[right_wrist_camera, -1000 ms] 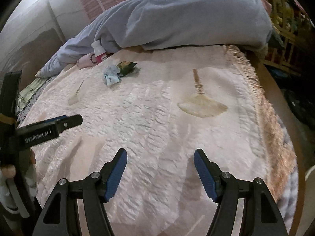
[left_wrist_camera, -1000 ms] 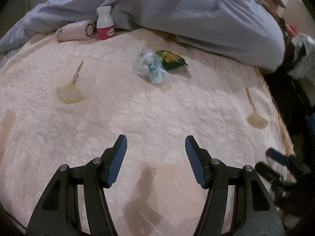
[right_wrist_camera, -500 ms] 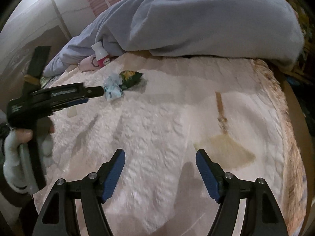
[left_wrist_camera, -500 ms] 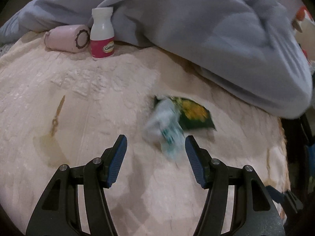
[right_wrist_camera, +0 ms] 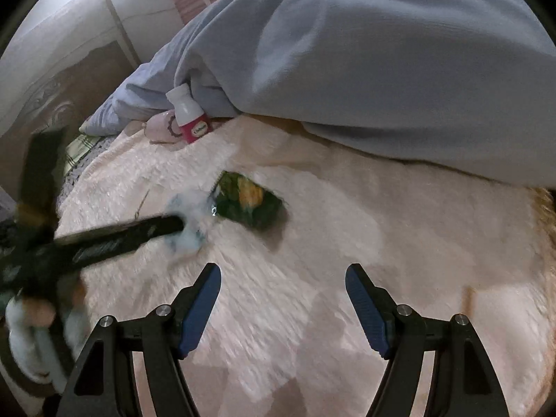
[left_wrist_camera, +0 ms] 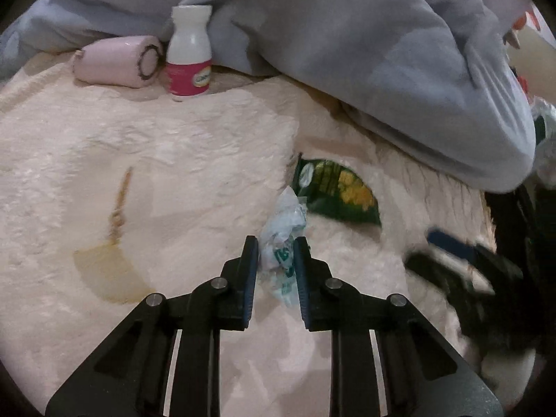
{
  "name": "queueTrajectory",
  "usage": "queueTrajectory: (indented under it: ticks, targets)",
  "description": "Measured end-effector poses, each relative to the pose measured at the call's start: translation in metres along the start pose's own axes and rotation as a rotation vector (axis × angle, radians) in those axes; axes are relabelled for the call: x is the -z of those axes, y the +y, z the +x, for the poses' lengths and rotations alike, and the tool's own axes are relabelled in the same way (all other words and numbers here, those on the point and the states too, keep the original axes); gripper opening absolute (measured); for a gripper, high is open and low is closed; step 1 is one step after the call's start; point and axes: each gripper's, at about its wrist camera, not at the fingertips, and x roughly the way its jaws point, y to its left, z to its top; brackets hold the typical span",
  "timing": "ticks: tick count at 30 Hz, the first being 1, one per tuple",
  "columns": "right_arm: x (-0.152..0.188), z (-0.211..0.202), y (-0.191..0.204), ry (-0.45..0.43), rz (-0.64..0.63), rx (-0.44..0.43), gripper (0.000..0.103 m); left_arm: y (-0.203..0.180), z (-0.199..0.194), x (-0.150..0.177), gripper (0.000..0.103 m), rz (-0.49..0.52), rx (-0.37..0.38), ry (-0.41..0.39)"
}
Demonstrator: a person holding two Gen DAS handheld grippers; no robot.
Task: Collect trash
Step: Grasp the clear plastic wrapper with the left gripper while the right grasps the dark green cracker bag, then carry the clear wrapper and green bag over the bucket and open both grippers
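Note:
A crumpled pale blue-white plastic wrapper (left_wrist_camera: 283, 243) lies on the pink bedspread (left_wrist_camera: 166, 160). My left gripper (left_wrist_camera: 275, 246) is shut on the wrapper, which sticks out beyond its fingertips. A green and yellow snack packet (left_wrist_camera: 338, 191) lies just behind it, to the right. In the right wrist view the wrapper (right_wrist_camera: 189, 215) and the packet (right_wrist_camera: 248, 201) show blurred, with the left gripper (right_wrist_camera: 173, 224) reaching in from the left. My right gripper (right_wrist_camera: 283, 279) is open and empty above the bedspread, short of the packet.
A white bottle with a pink label (left_wrist_camera: 190, 52) stands beside a pink roll (left_wrist_camera: 120, 60) at the back. A bunched grey-blue duvet (left_wrist_camera: 365, 41) covers the far side of the bed. The bed's fringed right edge (right_wrist_camera: 544, 215) drops off.
My left gripper moved forward to the wrapper and closed on it. My right gripper moved forward toward the snack packet, still open.

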Motion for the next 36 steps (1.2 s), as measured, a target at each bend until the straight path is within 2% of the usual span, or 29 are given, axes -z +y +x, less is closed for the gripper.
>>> queueTrajectory:
  ticks: [2,7,11,12,13,14,16,22,26,36]
  targets:
    - [-0.009,0.013,0.005,-0.001,0.014,-0.021,0.072,0.005,-0.007,0.006,0.018,0.016,-0.006,0.007]
    - [-0.032,0.046,0.027,0.002,-0.035,0.001,0.072,0.011,-0.022,0.025,0.018,0.048,-0.013,0.001]
    - [-0.041,0.076,0.043,0.05,-0.136,0.067,0.07,0.012,-0.028,0.038,0.018,0.058,-0.018,0.001]
    - [-0.04,0.081,0.046,0.064,-0.159,0.077,0.065,0.012,-0.028,0.039,0.018,0.055,-0.019,0.002]
    - [-0.037,0.082,0.048,0.063,-0.181,0.092,0.043,0.013,-0.027,0.041,0.018,0.046,-0.015,0.006]
    - [-0.033,0.079,0.049,0.059,-0.194,0.103,0.035,0.012,-0.026,0.041,0.018,0.039,-0.011,0.01]
    - [-0.027,0.069,0.045,0.047,-0.16,0.059,0.027,0.01,-0.026,0.044,0.018,0.028,-0.007,0.014]
    - [0.002,0.017,0.036,0.011,-0.097,-0.011,0.026,-0.007,-0.04,0.062,0.018,0.031,0.012,0.007]
    - [0.032,-0.028,0.032,-0.01,-0.078,-0.008,0.026,-0.027,-0.051,0.083,0.018,0.052,0.009,0.001]
    - [0.115,-0.105,0.018,-0.038,0.021,0.035,0.026,-0.093,-0.079,0.135,0.018,0.156,0.021,-0.013]
